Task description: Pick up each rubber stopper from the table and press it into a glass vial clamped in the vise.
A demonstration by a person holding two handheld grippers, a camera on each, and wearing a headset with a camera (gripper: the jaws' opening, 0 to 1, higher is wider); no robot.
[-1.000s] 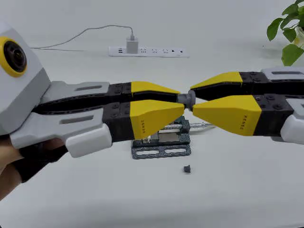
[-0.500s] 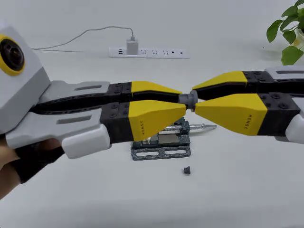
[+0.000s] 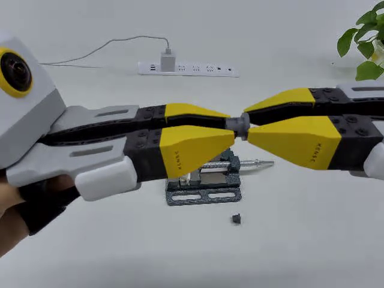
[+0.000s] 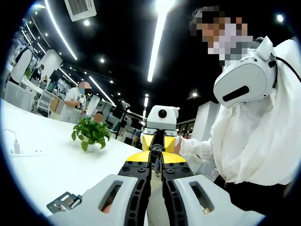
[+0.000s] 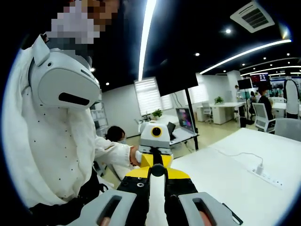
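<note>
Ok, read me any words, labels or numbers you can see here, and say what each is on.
Left gripper, side of a yellow jaw: one short printed word, too small to read.
Right gripper, side of a yellow jaw: a like word, too small to read.
Power strip: markings too blurred to read.
Grey piece gripped by both: no text seen.
</note>
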